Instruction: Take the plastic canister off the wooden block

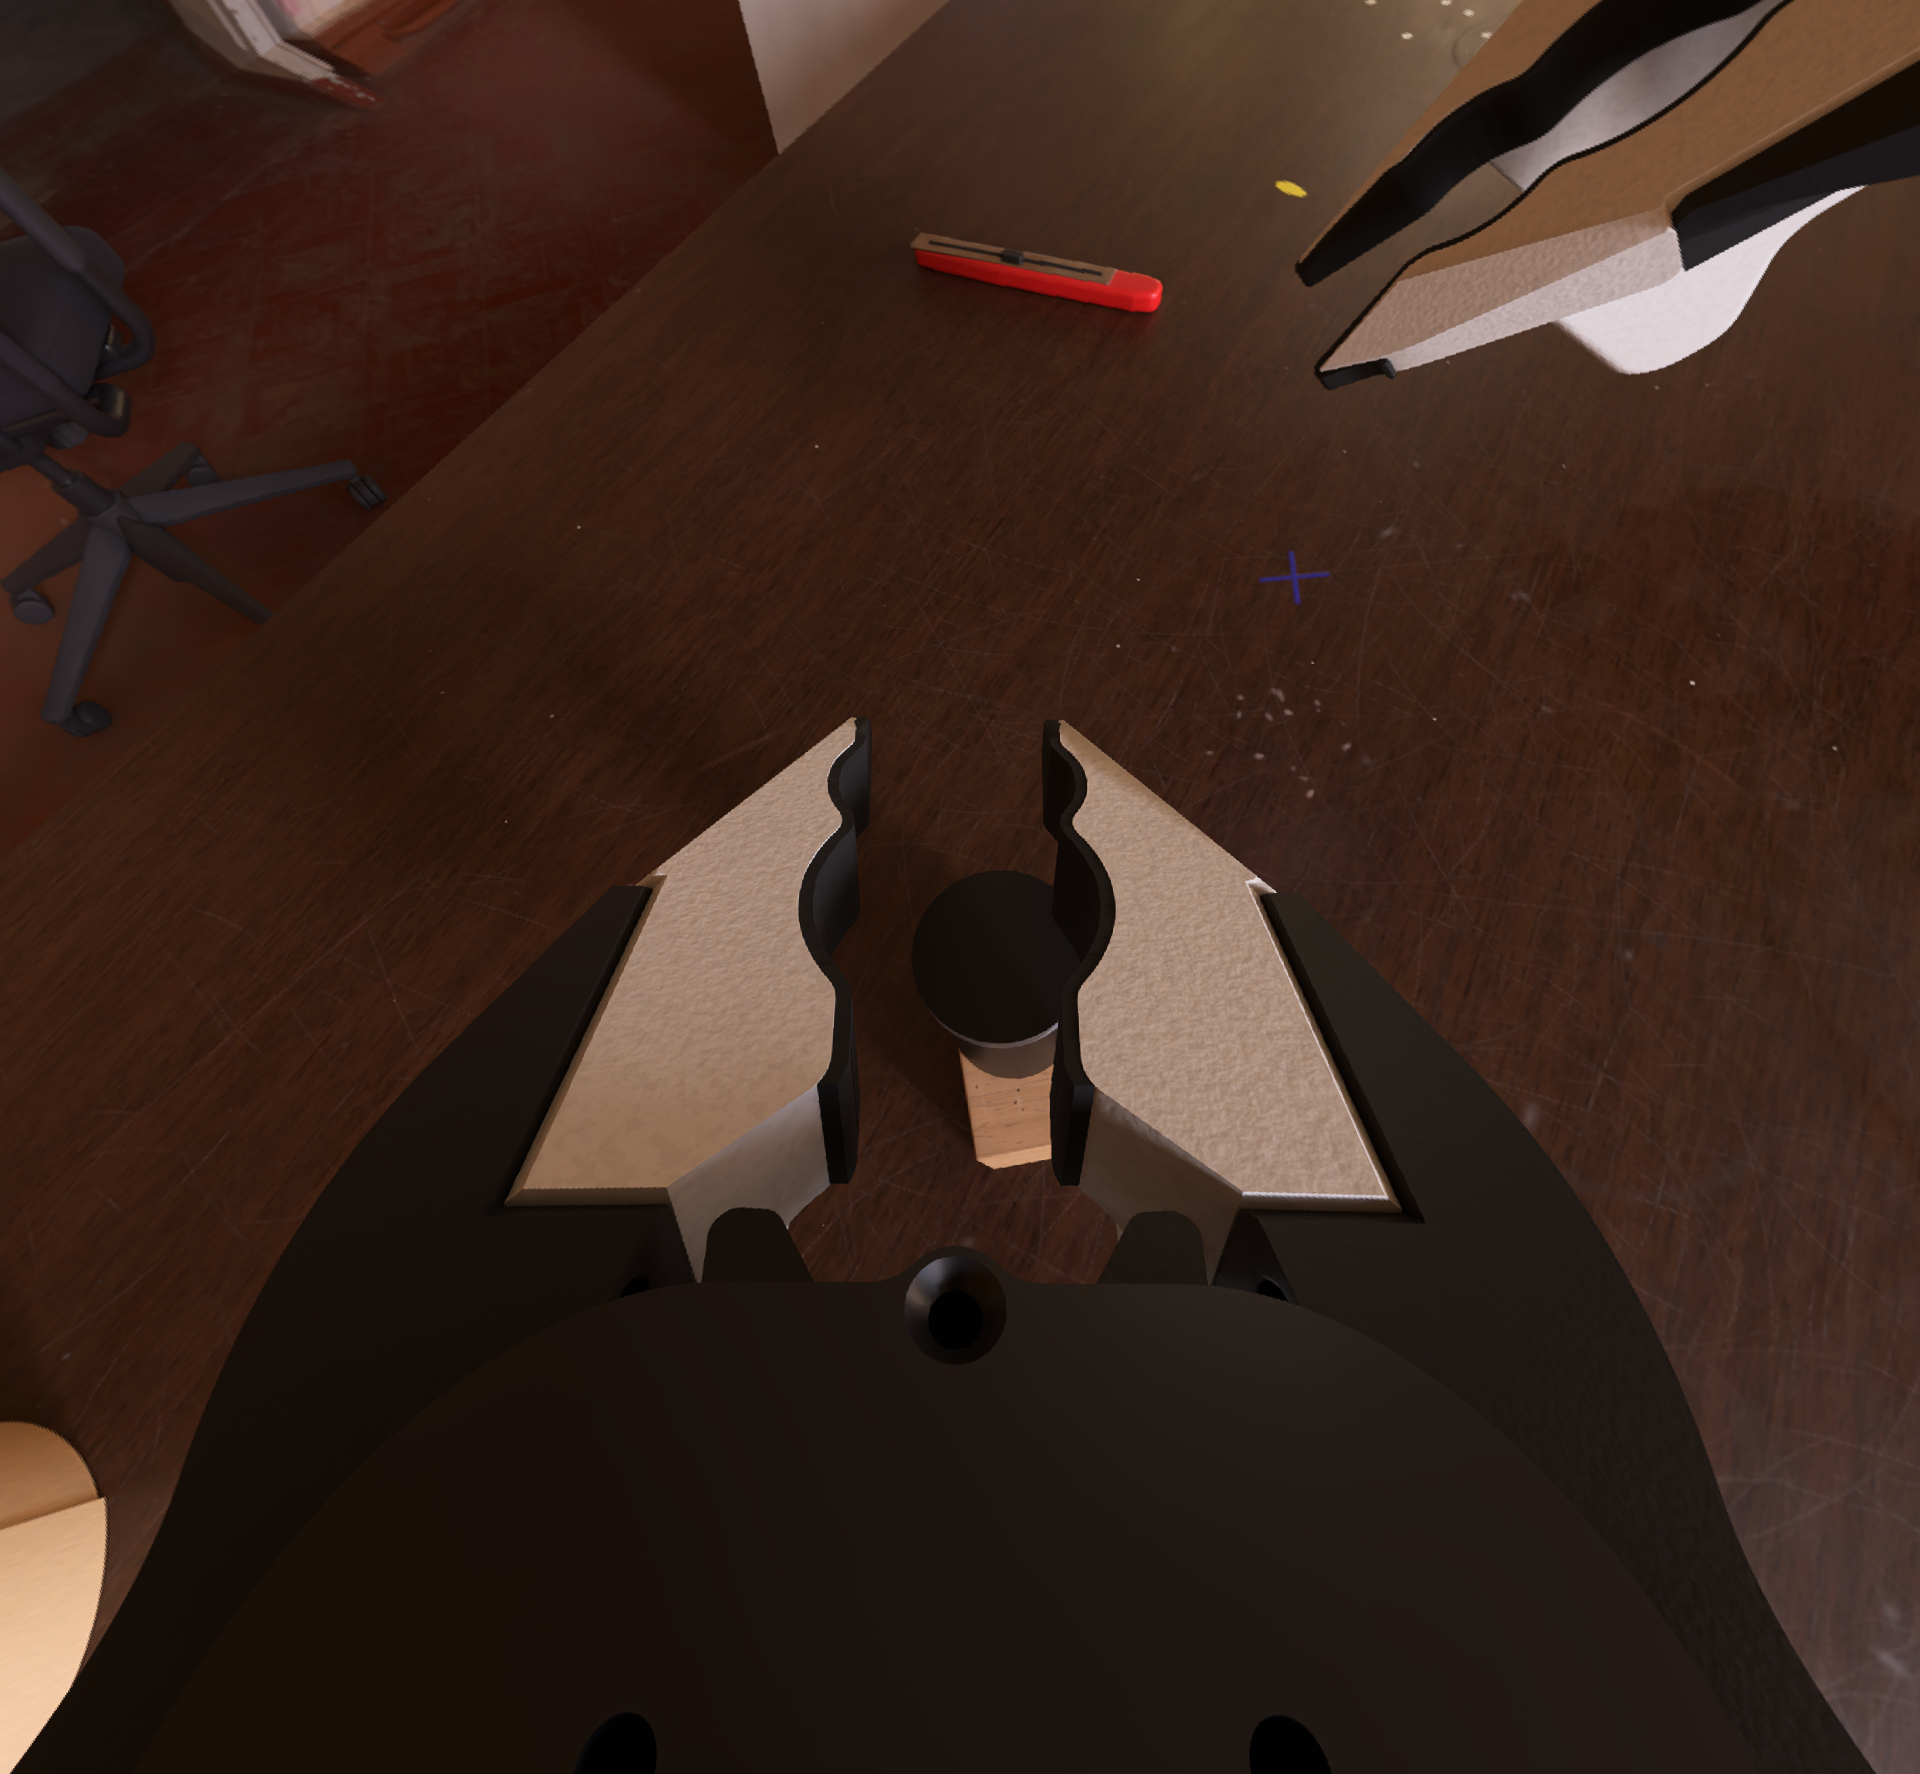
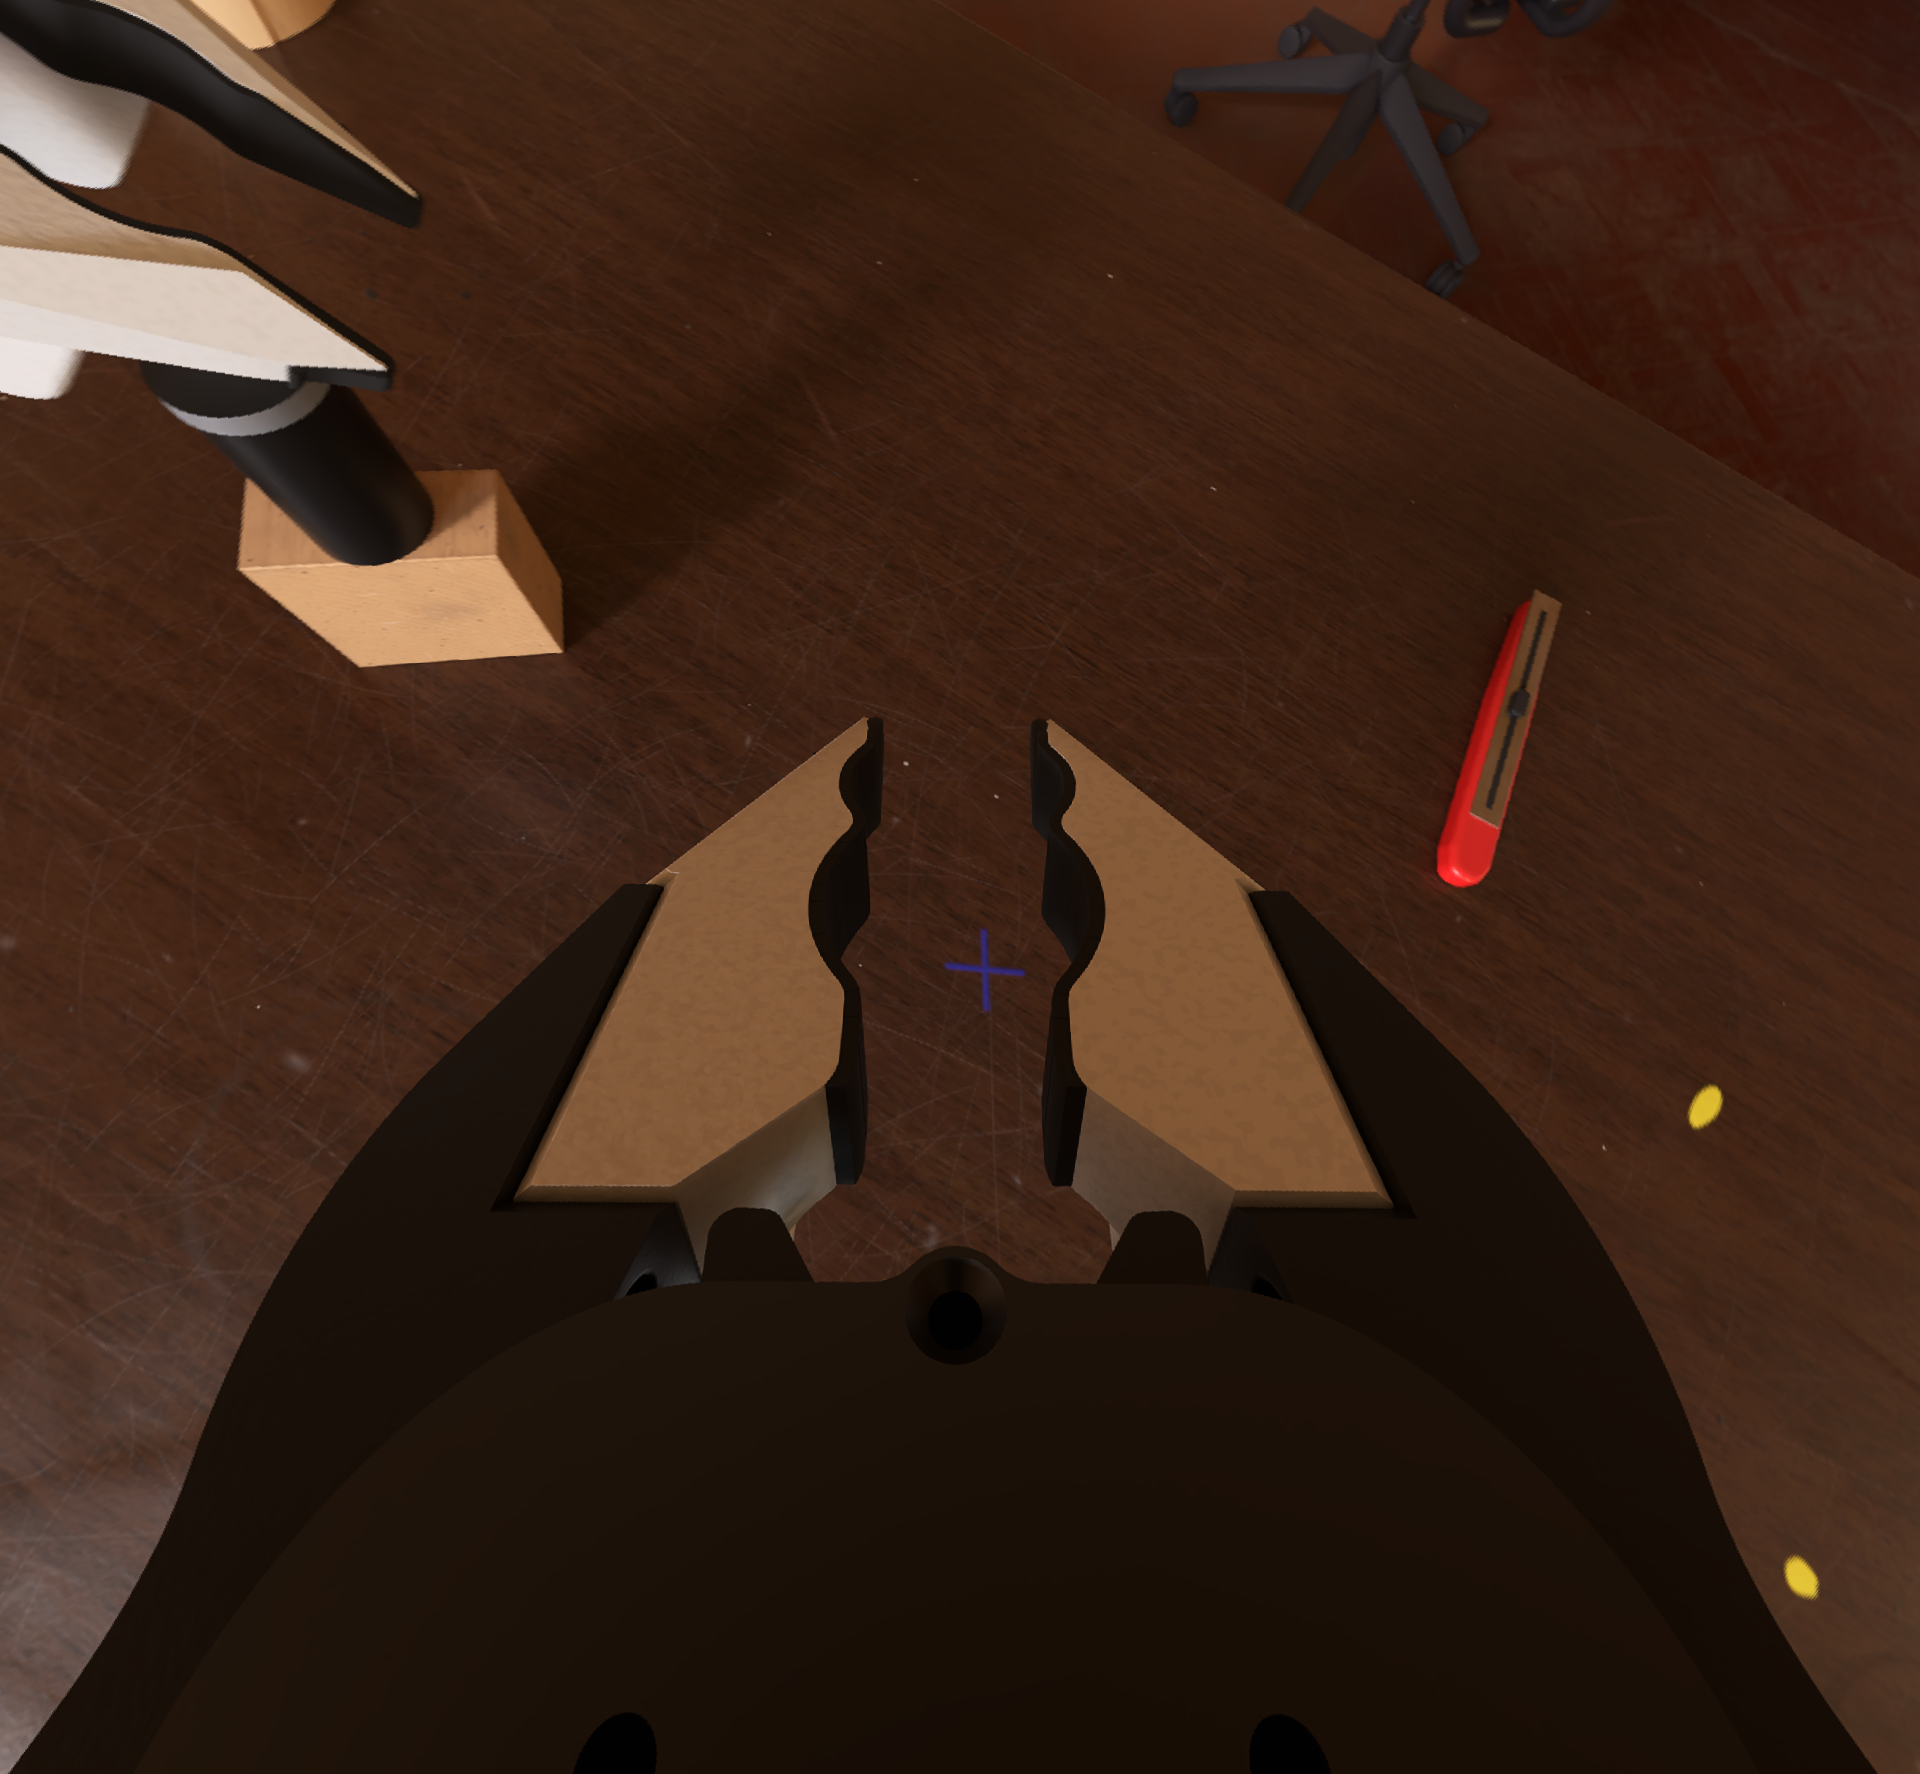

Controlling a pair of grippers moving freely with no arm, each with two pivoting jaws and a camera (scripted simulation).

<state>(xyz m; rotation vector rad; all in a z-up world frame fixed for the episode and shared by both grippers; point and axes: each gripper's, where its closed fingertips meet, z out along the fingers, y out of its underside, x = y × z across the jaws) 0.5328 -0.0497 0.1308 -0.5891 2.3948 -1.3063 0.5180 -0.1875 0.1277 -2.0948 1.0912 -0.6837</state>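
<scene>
Black plastic canister (image 2: 312, 467) stands upright on the wooden block (image 2: 416, 581), well away from the counter (image 1: 727, 529) edge; its long axis is vertical, cap up. We see the left hand-held gripper (image 1: 956, 737) spread around the cap, not pinching. Closing off-centre could tip it, we think. The right hand-held gripper (image 2: 956, 737) is spread, holding nothing.
</scene>
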